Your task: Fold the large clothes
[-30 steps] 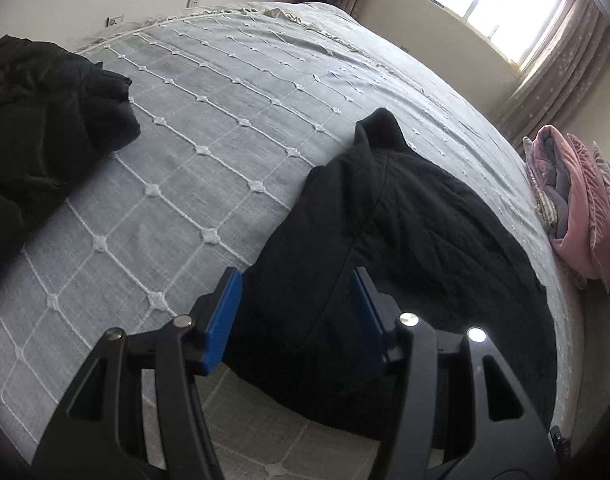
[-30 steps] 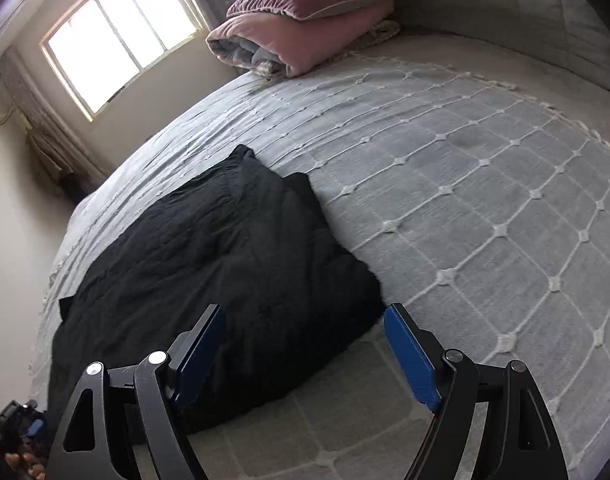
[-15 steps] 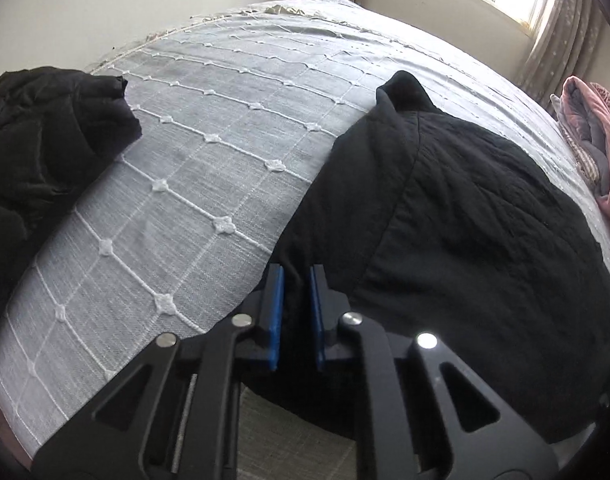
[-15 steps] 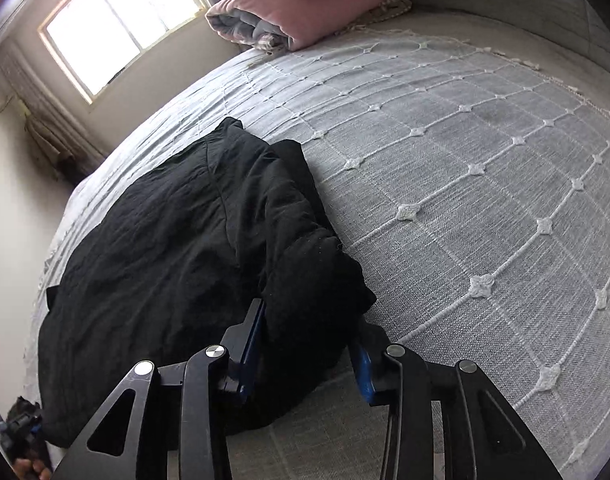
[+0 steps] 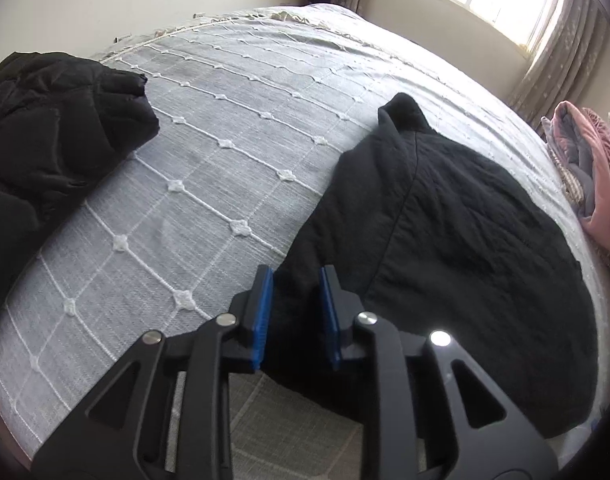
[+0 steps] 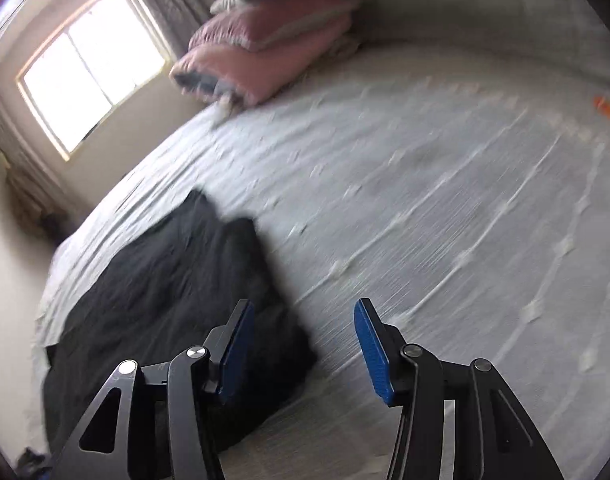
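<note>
Your left gripper [image 5: 295,312] sits at the near left edge of the black garment [image 5: 445,232], its blue pads parted by a narrow gap with dark cloth filling the space between them; whether the pads actually pinch that cloth or merely straddle it cannot be told, because the fabric there is a flat black mass with no visible fold line. The garment lies folded on the grey bedspread [image 5: 225,160], running from your gripper toward one o'clock, and its lower right part is cut off behind the gripper frame. A second dark garment [image 5: 53,140] lies heaped at nine to ten o'clock, its left side lost beyond the picture edge. A pink blanket [image 5: 593,184] shows only partly at three o'clock. The right wrist view is smeared by motion blur, so stitching and cloth detail are hard to read. There your right gripper [image 6: 301,348] stands wide apart with nothing between the pads, just past the near right corner of the garment [image 6: 165,280], which spreads toward ten o'clock. Pink folded bedding [image 6: 273,44] sits at twelve o'clock, blurred.
</note>
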Motion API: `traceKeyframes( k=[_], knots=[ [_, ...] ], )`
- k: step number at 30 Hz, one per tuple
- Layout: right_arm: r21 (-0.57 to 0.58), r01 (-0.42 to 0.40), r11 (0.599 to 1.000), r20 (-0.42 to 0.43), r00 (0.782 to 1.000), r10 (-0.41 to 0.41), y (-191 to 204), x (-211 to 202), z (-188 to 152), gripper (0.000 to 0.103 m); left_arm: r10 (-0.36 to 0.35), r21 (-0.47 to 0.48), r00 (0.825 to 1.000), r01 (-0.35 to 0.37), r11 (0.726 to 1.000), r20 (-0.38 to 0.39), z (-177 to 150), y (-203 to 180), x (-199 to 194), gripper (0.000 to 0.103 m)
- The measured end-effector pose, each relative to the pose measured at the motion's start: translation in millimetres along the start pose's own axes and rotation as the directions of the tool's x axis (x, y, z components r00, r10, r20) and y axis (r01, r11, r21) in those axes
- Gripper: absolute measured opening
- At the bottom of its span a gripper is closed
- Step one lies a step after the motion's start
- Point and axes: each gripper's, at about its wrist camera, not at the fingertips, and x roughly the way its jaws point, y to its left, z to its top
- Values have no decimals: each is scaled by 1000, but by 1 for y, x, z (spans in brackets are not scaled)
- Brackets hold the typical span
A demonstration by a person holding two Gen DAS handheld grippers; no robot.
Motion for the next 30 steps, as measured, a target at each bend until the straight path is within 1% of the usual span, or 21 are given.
traceKeyframes(
  k=[2,3,4,5,6,7,9,11,12,13,14,16,18,20,21,24,25,26,27,29,30],
  knots=[
    [-48,1,999,58,998,2,1,-19,6,50,-19,37,1000,19,999,18,0,-8,-11,26],
    [-69,-16,997,70,997,21,3,-24,6,47,-28,80,999,25,997,43,-2,-18,-20,26],
    [-98,-36,995,75,996,44,8,-29,5,41,-38,127,997,29,992,66,-5,-29,-29,27],
    [-145,-60,988,73,995,71,19,-33,1,39,-52,180,995,36,983,88,-11,-43,-37,31],
    [-182,-81,980,66,993,94,28,-34,-3,39,-66,221,993,42,974,100,-17,-54,-42,38],
    [-225,-114,968,44,991,127,42,-33,-10,39,-83,268,991,51,962,109,-25,-69,-48,42],
    [-282,-168,944,-29,986,167,66,-22,-24,39,-119,329,989,84,940,88,-41,-93,-49,44],
    [-336,-156,929,-97,987,130,83,-3,-39,39,-151,380,988,132,916,20,-56,-112,-40,44],
    [-367,-120,923,-136,988,74,90,14,-47,39,-153,403,988,147,903,-18,-64,-121,-30,44],
    [-392,-82,916,-171,985,15,93,32,-56,39,-135,422,990,143,895,-50,-70,-127,-18,44],
    [-408,-79,910,-198,980,-4,93,46,-63,39,-98,445,993,120,887,-73,-76,-132,-3,44],
    [-412,-90,907,-186,982,13,95,52,-64,39,-83,466,994,104,879,-64,-80,-135,6,44],
    [-406,-81,910,-187,982,4,97,49,-63,39,-82,466,995,100,879,-60,-78,-136,2,44],
    [-431,-70,900,-177,984,-8,101,47,-66,40,-89,452,994,107,886,-61,-77,-134,-8,44],
    [-432,-72,899,-178,984,-7,101,46,-63,40,-99,458,993,117,881,-64,-78,-136,-12,44],
    [-383,-98,918,-167,985,35,99,32,-53,43,-155,523,988,146,840,-26,-85,-148,-31,44],
    [-356,-120,927,-154,986,69,97,25,-50,46,-170,550,985,152,821,-17,-88,-158,-36,44],
    [-333,-140,932,-146,985,96,95,20,-48,54,-185,569,982,164,806,-21,-91,-168,-38,45],
    [-322,-146,935,-144,984,105,93,17,-48,61,-193,575,981,177,799,-34,-91,-176,-37,46],
    [-312,-134,941,-178,981,81,87,27,-49,63,-189,579,978,203,790,-85,-93,-193,-24,47],
    [-315,-135,939,-193,978,76,87,29,-50,63,-164,586,981,191,787,-100,-94,-197,-16,47]
  ],
)
